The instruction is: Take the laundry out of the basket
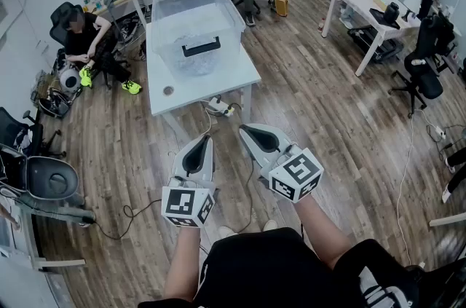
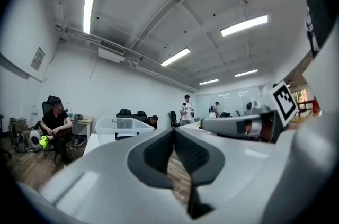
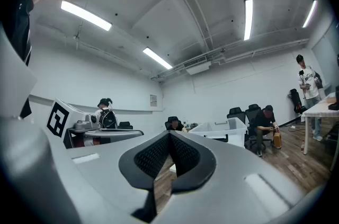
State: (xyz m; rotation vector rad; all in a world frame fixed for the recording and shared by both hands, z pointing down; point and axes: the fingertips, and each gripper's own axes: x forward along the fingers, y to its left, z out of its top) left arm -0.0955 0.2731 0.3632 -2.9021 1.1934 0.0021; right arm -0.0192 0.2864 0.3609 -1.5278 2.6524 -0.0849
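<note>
Two grippers are held level out in front of the person, both closed with nothing between the jaws. The left gripper has a smooth, pale grey shell tapering to a point. In its own view its dark, finely ribbed pads meet at the tips, leaving a narrow slit lower down that shows only wood floor. The right gripper looks the same: a glossy grey shell and black dimpled pads pressed together at the tips. Each carries a white cube printed with black square markers.

The basket is well ahead of both grippers. It is a translucent, rectangular plastic tub with rounded corners and a black handle clip on its near wall. It stands on a flat white table. The laundry is a crumpled, whitish heap inside, blurred by the cloudy wall. The floor is brown wood planks.
</note>
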